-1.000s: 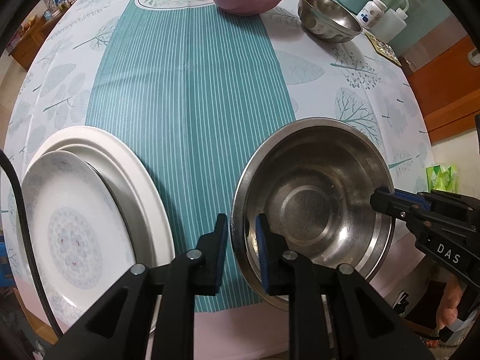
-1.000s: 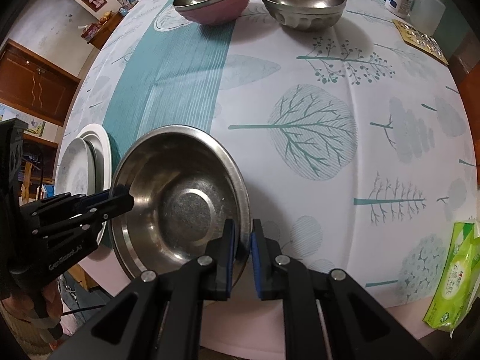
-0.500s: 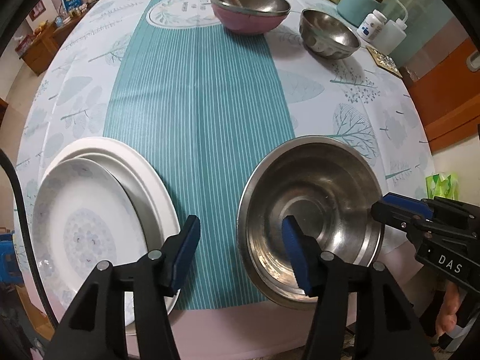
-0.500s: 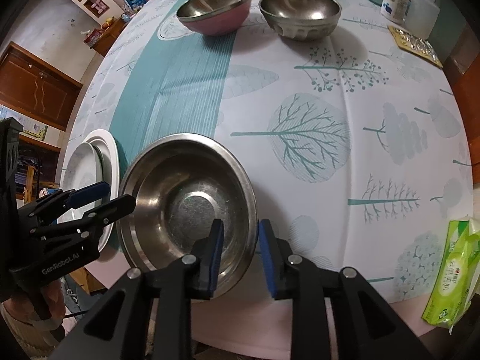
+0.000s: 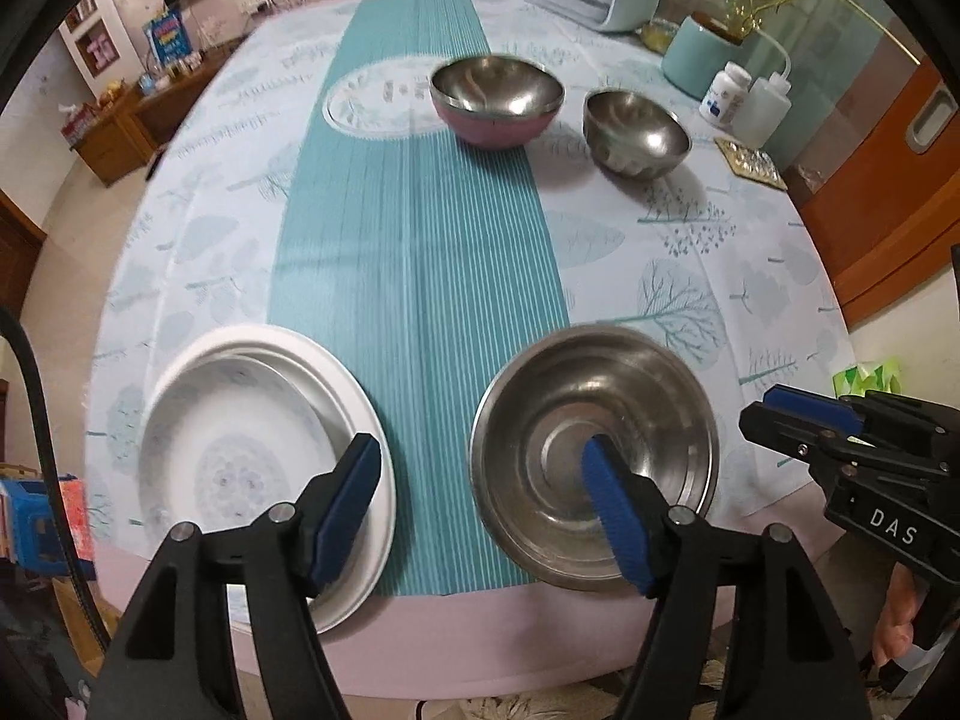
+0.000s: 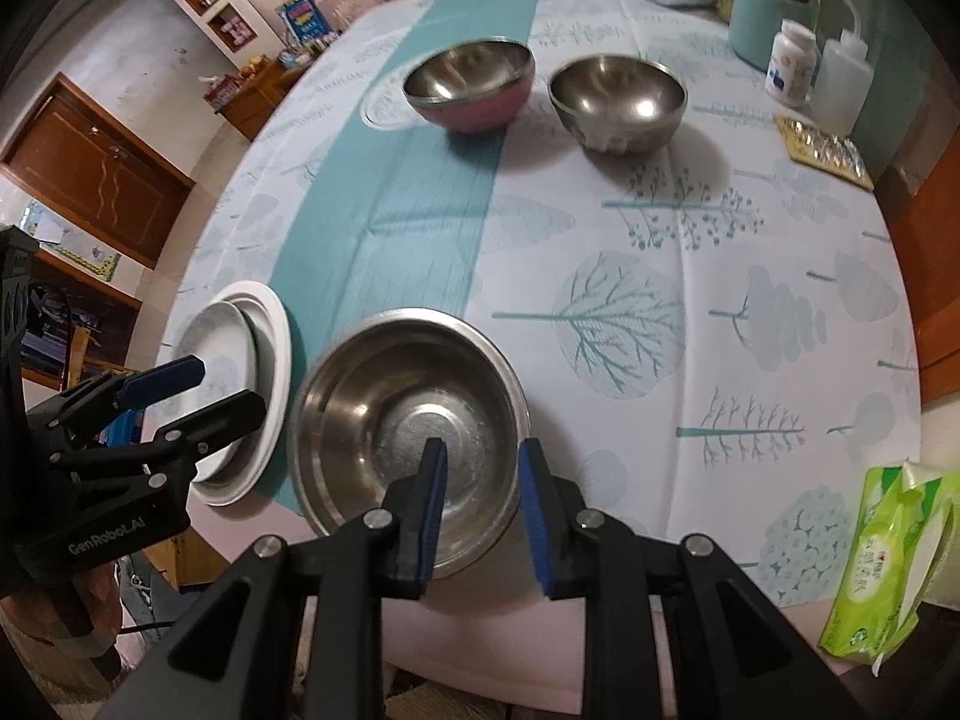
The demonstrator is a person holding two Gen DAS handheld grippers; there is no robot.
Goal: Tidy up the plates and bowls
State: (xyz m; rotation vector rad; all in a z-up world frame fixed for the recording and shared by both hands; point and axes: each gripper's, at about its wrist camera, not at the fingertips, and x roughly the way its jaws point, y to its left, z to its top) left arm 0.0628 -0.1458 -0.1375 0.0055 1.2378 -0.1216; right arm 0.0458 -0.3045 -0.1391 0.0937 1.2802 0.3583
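Observation:
A wide steel bowl (image 5: 570, 396) (image 6: 384, 396) rests near the table's front edge. To its left two white plates (image 5: 240, 438) (image 6: 228, 348) lie stacked. My left gripper (image 5: 477, 456) (image 6: 198, 390) hovers above the bowl's left rim, its jaws opening and not touching the bowl. My right gripper (image 6: 480, 456) (image 5: 792, 414) hangs open over the bowl's right rim, pads clear of it. At the far end stand a pink bowl (image 5: 495, 120) (image 6: 474, 111) with a steel bowl nested inside and a separate steel bowl (image 5: 636, 132) (image 6: 618, 102).
A pill bottle (image 6: 792, 63), a squeeze bottle (image 6: 840, 84) and a blister pack (image 6: 822, 150) sit at the far right. A green wipes pack (image 6: 882, 552) lies at the near right edge. The teal-striped tablecloth (image 5: 414, 252) runs down the middle.
Both grippers let go of the wide steel bowl's rim, opened and rose. The bowl stays on the table. More of the far end has come into view.

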